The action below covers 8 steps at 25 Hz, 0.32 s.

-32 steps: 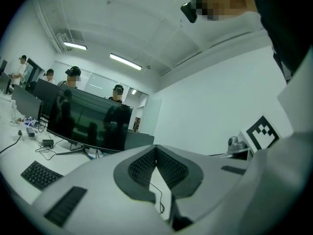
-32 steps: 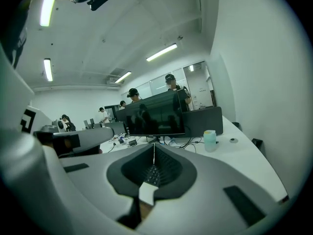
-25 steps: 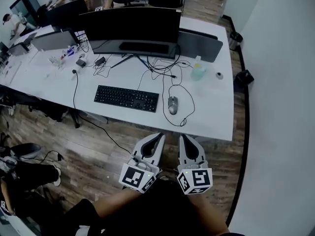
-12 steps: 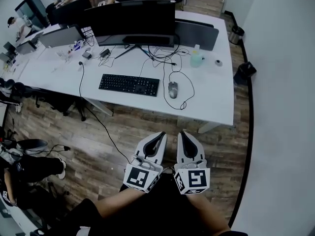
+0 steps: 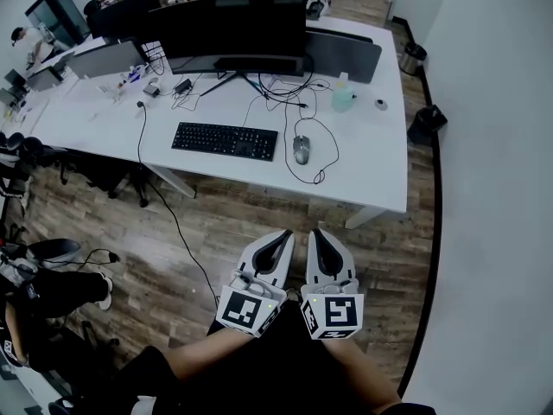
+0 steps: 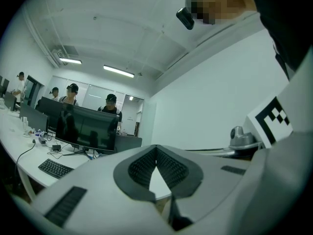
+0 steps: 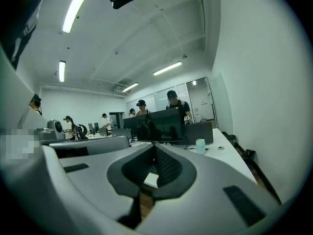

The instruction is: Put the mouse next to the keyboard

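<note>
Grey-white left hand-held gripper (image 5: pixel 282 237) and right hand-held gripper (image 5: pixel 317 234): both have jaws pressed together, tips meeting, nothing pinched. Both are held side by side over the wood floor (image 5: pixel 225 232), well apart from the white surface (image 5: pixel 371 175). Mouse (image 5: pixel 301 150) lies on the surface, just beside the keyboard (image 5: pixel 225 140), at its 3 o'clock.

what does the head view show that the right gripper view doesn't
Only the head view: the mouse lying just right of the keyboard, the wooden floor, and both grippers from above, left gripper and right gripper, short of the desk. Only the right gripper view: ceiling lights and that gripper's jaws seen end-on, shut on nothing. Both: the white desk, the dark monitor and the pale green bottle.
</note>
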Tool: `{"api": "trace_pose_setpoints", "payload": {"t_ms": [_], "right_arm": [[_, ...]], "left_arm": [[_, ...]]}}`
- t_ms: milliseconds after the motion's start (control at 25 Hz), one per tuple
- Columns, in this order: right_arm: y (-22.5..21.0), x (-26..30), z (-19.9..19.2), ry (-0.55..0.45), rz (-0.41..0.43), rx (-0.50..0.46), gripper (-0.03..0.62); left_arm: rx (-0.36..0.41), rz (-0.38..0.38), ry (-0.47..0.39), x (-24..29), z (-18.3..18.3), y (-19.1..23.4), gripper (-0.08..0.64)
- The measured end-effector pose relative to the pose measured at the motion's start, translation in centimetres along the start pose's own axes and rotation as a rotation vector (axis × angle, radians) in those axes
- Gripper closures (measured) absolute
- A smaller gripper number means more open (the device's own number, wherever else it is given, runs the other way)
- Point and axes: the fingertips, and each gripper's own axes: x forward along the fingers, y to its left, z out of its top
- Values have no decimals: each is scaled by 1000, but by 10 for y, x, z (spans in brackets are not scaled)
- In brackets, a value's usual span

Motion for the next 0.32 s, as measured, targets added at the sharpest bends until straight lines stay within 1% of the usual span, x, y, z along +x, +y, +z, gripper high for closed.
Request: {"api": "trace_pose_setpoints", "payload": {"t_ms": [320], "right_arm": [[-7, -8, -4, 3, -18, 0, 574]], "left_arm": [[7, -5, -8, -2, -1, -6, 555]]}}
